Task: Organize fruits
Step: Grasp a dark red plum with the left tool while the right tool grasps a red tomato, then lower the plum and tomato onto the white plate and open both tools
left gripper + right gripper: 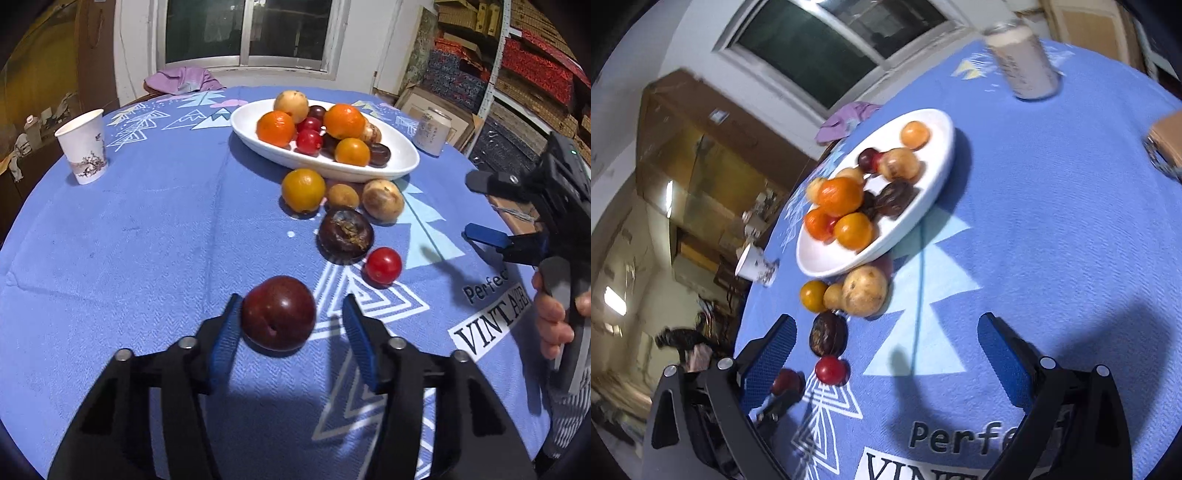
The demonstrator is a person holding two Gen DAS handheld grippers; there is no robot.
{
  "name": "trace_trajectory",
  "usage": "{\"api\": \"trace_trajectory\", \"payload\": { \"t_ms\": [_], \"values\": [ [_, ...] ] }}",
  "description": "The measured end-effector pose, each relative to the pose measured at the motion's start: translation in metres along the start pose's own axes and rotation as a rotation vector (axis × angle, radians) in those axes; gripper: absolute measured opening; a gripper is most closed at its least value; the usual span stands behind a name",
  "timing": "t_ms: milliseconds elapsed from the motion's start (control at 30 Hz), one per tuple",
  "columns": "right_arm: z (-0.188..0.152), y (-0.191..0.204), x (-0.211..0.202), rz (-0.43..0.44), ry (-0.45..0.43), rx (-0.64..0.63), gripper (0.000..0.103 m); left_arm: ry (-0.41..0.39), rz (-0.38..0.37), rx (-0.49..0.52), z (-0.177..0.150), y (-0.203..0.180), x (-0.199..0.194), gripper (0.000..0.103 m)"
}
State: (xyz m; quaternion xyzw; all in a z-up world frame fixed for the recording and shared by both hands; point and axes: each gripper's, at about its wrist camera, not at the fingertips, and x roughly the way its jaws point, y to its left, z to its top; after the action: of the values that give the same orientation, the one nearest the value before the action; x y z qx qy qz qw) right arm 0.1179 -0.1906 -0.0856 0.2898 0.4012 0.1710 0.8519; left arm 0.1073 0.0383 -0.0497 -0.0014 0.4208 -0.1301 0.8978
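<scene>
The left gripper is down low over the near edge of the tabletop, and the dark red plum sits right between its blue pads. It lies off-centre, though: the plum is hard up against the left finger, seemingly touching it, while blue cloth shows in the gap before the right finger, so the plum is bracketed but not gripped, the pads not yet pressing from both sides. That offset is what the coming pinch turns on; I judge the plum may get nudged sideways or roll as the far pad comes in, being round with no long axis worth lining up on. The white dish, already piled with oranges and small red fruit, lies straight ahead toward the far edge, with a line of loose fruit between: a red cherry tomato, a dark wrinkled fruit, a yellow-orange citrus and two tan ones just beside the dish's near rim. The right gripper, gripped by a hand over at the right edge, hangs released with nothing between its fingers, hovering above bare cloth. The left one is clearly nearer the plum, which the right wrist view shows low at its left.
</scene>
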Motion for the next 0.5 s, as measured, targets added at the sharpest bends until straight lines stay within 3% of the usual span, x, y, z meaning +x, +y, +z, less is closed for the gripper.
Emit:
{"api": "trace_trajectory", "payload": {
  "t_ms": [33,133,267,433,500],
  "values": [
    [-0.003,0.006,0.001,0.003,0.004,-0.04,0.099,-0.007,-0.003,-0.015,0.001,0.004,-0.001,0.04],
    [-0.013,0.029,0.009,0.012,0.038,-0.169,0.096,-0.025,0.008,-0.064,0.003,0.015,-0.004,0.039],
    [-0.03,0.055,0.019,-0.009,0.067,-0.33,0.076,-0.039,0.036,-0.09,0.005,0.021,-0.006,0.039],
    [-0.056,0.09,0.033,-0.104,0.07,-0.568,0.065,-0.035,0.051,-0.079,0.005,0.02,-0.005,0.039],
    [-0.061,0.096,0.038,-0.122,0.081,-0.615,0.054,-0.03,0.052,-0.08,0.005,0.021,-0.004,0.039]
  ]
}}
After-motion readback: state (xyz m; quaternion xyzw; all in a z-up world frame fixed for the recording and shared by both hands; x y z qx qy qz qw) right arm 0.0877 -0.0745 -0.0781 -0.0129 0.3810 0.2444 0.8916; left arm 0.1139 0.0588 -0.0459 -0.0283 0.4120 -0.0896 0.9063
